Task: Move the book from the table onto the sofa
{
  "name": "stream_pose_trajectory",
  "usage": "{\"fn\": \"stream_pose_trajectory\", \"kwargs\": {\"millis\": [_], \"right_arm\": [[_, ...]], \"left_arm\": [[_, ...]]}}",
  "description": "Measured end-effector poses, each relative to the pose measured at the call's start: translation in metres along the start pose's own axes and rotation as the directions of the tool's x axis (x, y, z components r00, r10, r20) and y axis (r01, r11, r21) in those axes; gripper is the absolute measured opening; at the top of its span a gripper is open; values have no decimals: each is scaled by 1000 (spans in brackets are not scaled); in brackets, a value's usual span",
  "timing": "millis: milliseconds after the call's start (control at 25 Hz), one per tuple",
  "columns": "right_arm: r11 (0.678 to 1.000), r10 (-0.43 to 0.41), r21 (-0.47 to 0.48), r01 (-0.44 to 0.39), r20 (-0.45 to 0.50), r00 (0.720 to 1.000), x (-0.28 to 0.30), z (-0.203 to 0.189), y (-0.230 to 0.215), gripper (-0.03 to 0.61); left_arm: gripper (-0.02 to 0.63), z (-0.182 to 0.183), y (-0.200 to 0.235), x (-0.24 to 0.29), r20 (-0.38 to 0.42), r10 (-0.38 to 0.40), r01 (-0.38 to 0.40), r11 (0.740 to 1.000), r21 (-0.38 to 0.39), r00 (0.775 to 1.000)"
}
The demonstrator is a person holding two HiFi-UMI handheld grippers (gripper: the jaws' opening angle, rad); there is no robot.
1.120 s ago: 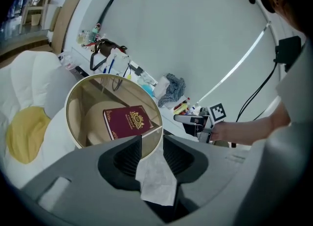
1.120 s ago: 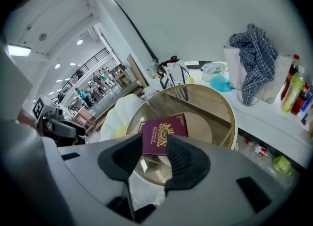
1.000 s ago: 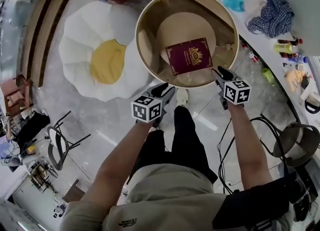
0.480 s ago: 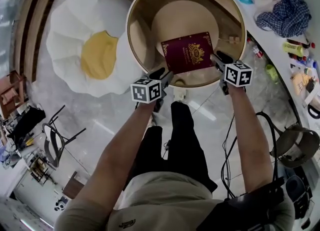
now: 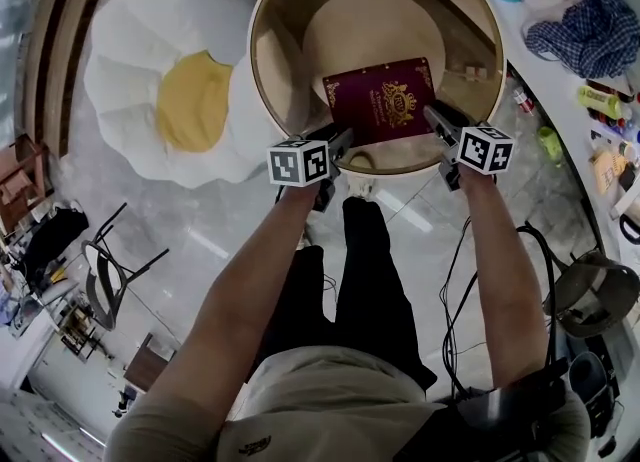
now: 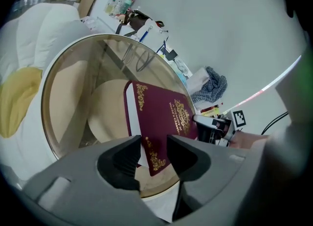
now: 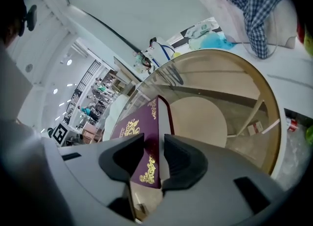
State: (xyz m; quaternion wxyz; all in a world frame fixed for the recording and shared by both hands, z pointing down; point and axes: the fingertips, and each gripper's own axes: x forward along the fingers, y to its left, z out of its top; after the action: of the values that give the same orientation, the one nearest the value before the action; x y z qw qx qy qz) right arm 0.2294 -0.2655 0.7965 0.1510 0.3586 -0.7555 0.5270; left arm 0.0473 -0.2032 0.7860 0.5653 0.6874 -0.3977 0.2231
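Note:
A maroon book [image 5: 385,100] with gold print lies flat on the round glass table [image 5: 262,80], which has a wooden rim. My left gripper [image 5: 338,140] is at the book's near left corner. In the left gripper view its jaws [image 6: 154,149] are opening, with that corner of the book [image 6: 161,117] in the gap. My right gripper [image 5: 437,118] is at the near right corner. Its jaws [image 7: 154,154] are closing around the edge of the book [image 7: 139,127], which still rests on the glass. The white egg-shaped sofa [image 5: 150,100] with a yellow centre lies left of the table.
A white counter curves along the right with a checked cloth [image 5: 585,25], bottles [image 5: 600,100] and small clutter. A metal chair [image 5: 105,270] stands on the floor at lower left, a round bin [image 5: 590,290] at lower right. Cables run by the person's legs.
Both grippers have come down and forward from the table's near rim to the book's two near corners. The book has not moved on the glass.

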Motion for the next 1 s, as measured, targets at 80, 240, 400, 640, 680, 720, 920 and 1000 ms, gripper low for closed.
{"fn": "stream_pose_trajectory", "kwargs": {"millis": [80, 240, 400, 640, 680, 720, 920, 1000], "right_arm": [[1000, -10, 14, 10, 14, 1000, -1, 1, 0, 129], [1000, -28, 12, 28, -6, 1000, -4, -4, 4, 112], [1000, -24, 8, 24, -4, 1000, -14, -8, 20, 104], [1000, -18, -12, 18, 36, 999, -14, -8, 88, 103], [1000, -12, -17, 13, 39, 999, -13, -8, 98, 103], [1000, -7, -24, 8, 39, 999, -12, -9, 108, 103], [997, 12, -71, -10, 30, 999, -6, -10, 134, 101], [995, 30, -96, -28, 18, 999, 3, -13, 151, 101]], "left_arm": [[158, 1, 0, 2, -3, 7, -7, 1000, -8, 1000], [120, 3, 2, -3, -9, 28, -28, 1000, -2, 1000], [120, 3, 1, -17, -2, 32, -32, 999, 18, 999], [120, 6, 12, -81, 42, 9, -11, 999, 31, 999], [120, 6, 14, -91, 53, 11, -13, 999, 32, 999], [120, 5, 17, -100, 64, 14, -16, 999, 32, 998], [120, 1, 25, -127, 108, 24, -25, 1000, 9, 994], [120, -2, 35, -142, 130, 34, -34, 999, -5, 991]]}}
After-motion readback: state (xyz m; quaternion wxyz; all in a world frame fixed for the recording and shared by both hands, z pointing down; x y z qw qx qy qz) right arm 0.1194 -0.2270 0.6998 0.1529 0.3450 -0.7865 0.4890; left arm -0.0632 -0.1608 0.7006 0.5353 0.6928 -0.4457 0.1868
